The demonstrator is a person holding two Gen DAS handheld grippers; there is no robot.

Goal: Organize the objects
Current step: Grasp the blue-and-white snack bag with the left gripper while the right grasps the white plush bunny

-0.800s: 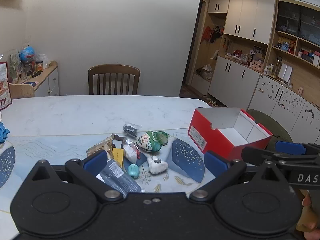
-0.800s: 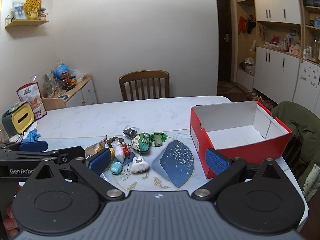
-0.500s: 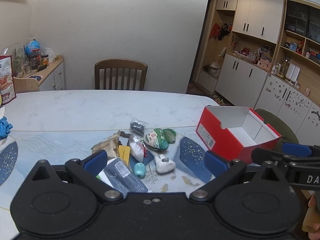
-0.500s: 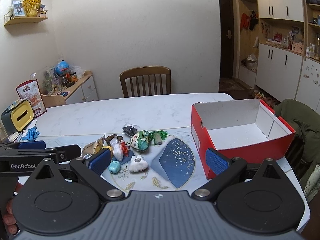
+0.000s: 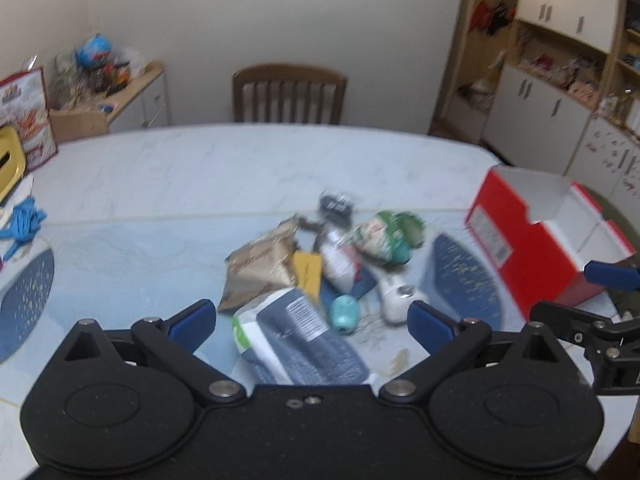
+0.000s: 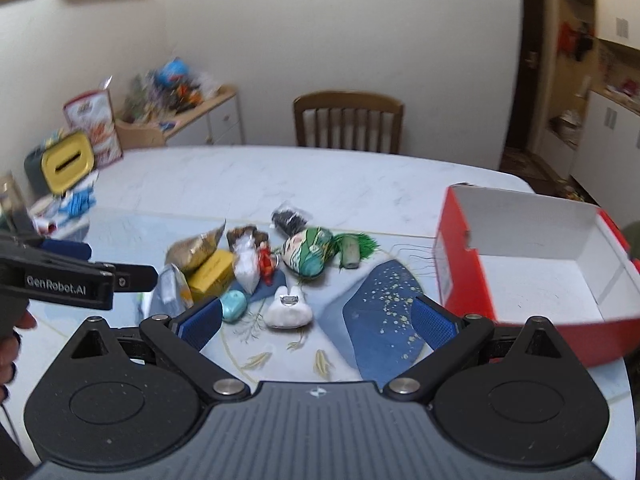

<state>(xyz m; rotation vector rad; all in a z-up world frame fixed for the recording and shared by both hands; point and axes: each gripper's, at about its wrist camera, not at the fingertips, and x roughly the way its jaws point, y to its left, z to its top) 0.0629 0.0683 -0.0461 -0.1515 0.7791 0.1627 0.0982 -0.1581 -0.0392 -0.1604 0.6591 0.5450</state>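
1. The left gripper (image 5: 312,318) sits at the bottom centre of its own view, jaws spread wide and holding nothing, above the near edge of a pile of small items.
2. The right gripper (image 6: 318,318) is likewise released, its blue pads (image 6: 434,322) wide apart and empty, low in its frame.
3. The pile lies mid-frame on the marble table (image 6: 224,176): a white rabbit-shaped charm (image 6: 289,313), a turquoise oval piece (image 6: 233,306), a yellow box (image 6: 211,275), a tan snack pouch (image 6: 194,250), a painted green-and-white figure (image 6: 310,254) and a small dark packet (image 6: 290,218).
4. In the left view a grey-blue packet (image 5: 304,340) lies nearest, between the left gripper's pads.
5. An open red shoebox (image 6: 452,264) with a white, empty interior stands at the right of the frame, apart from the pile.
6. A wooden chair (image 6: 347,122) stands behind the table, top centre.
7. The left view is motion-blurred.
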